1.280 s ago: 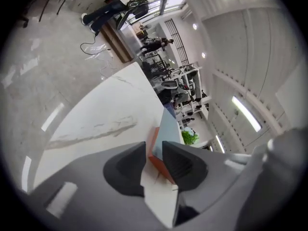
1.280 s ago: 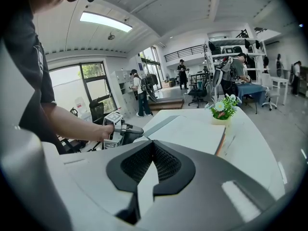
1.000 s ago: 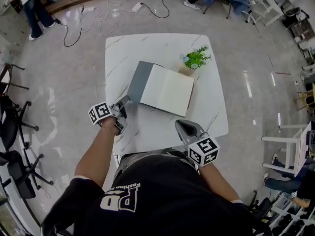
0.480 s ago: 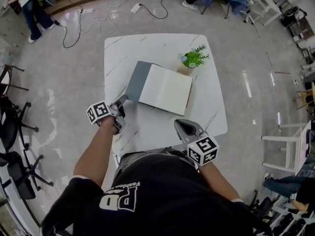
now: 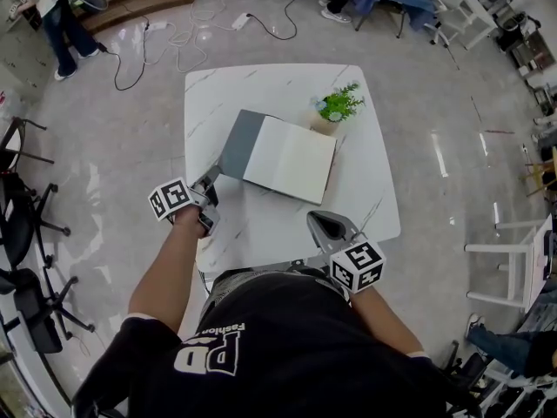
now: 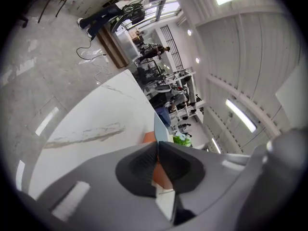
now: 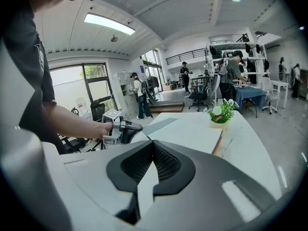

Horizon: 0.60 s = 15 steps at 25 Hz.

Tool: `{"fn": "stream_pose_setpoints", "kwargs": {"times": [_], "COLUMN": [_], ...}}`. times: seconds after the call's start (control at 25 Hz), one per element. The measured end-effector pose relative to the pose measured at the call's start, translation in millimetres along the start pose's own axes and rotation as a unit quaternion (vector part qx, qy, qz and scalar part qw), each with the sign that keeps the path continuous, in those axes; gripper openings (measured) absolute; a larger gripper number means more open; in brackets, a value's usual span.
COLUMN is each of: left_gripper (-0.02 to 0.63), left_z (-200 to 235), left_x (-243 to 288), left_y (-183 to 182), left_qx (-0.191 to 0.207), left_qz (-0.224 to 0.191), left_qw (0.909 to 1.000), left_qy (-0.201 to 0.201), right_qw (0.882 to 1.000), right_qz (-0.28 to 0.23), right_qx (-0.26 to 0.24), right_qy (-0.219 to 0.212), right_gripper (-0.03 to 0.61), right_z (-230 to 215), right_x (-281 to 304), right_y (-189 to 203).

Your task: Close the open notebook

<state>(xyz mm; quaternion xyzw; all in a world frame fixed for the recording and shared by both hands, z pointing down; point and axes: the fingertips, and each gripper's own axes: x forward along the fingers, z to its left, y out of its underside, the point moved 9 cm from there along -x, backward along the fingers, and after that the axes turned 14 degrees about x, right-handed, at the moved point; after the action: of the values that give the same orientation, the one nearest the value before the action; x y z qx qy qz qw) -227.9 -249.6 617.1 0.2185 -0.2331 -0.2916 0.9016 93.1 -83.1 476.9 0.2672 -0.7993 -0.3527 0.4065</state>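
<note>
The open notebook (image 5: 291,159) lies flat toward the desk's (image 5: 261,85) far right corner, and the left gripper (image 5: 209,184) — jaws pressed together, empty — sits by its grey cover's (image 5: 237,142) corner, likely to flip it shut; the right gripper (image 5: 320,223) waits at the near edge, jaws closed too.

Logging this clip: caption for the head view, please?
Left gripper pinches a corner of the open notebook on the white table; right gripper hovers shut at the near edge.
</note>
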Motion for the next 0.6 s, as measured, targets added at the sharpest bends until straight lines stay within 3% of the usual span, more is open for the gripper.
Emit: {"fn": "stream_pose_setpoints", "kwargs": {"times": [0.6], "left_gripper": [0.066], "left_z": [-51.3], "left_x": [-8.1], "left_y": [-14.5], "left_qx": [0.04], "left_qz": [-0.035], "left_qw": [0.9982], "left_qy": [0.03], "right_qw": [1.0], "right_qz": [-0.018], "right_qx": [0.002], "right_qy": [-0.01], "right_gripper": [0.0], "right_z": [-7.3], "right_x": [-18.8], "right_y": [1.4]}}
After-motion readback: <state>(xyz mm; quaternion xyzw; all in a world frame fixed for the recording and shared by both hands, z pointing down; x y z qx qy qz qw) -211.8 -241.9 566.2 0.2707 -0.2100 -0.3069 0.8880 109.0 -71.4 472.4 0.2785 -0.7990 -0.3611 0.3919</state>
